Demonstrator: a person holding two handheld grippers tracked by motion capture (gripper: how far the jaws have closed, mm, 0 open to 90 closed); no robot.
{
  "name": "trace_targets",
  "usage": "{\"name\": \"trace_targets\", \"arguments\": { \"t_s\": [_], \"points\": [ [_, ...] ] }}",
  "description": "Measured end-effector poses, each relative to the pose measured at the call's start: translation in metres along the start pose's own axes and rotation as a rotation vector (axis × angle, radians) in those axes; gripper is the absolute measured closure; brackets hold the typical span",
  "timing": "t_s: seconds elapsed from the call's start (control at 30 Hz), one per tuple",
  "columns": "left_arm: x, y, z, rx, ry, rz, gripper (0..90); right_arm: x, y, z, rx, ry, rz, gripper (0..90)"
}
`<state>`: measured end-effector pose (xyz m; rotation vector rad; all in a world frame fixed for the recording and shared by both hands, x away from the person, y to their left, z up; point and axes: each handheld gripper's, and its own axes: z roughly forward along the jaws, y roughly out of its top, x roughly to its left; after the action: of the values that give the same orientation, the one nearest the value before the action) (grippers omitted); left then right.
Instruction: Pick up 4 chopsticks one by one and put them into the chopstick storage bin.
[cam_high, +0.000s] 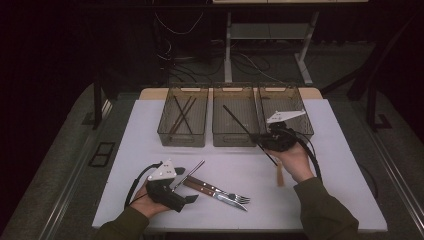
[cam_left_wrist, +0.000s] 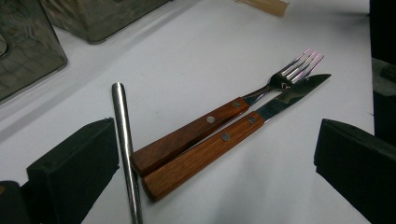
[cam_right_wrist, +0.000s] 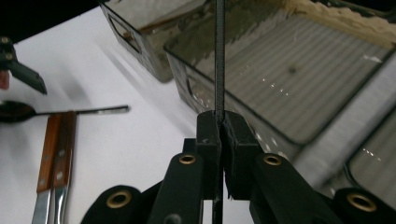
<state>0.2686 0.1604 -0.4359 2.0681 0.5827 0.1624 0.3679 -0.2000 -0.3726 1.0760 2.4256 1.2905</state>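
On the white worktop, the left gripper rests with jaws spread wide and nothing between them. Just beside it lie a slim steel rod, then a wood-handled fork and a wood-handled knife, side by side and touching. Beyond stand three smoky translucent bins in a row: the left bin holds brown chopsticks, the middle bin has a ribbed floor. The right gripper, jaws pinched tight, holds a thin black chopstick slanting over the middle bin's near wall.
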Motion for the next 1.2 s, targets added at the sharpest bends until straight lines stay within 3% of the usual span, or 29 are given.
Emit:
{"name": "trace_targets", "arguments": {
  "t_s": [0.63,1.2],
  "points": [
    [-0.002,0.001,0.001,0.008,-0.004,0.006,0.0,0.014,0.066,0.043,-0.075,0.006,0.017,85.3],
    [-0.001,0.001,0.0,-0.007,-0.015,0.012,0.0,0.035,0.125,0.103,-0.096,0.008,0.006,85.3]
  ]
}}
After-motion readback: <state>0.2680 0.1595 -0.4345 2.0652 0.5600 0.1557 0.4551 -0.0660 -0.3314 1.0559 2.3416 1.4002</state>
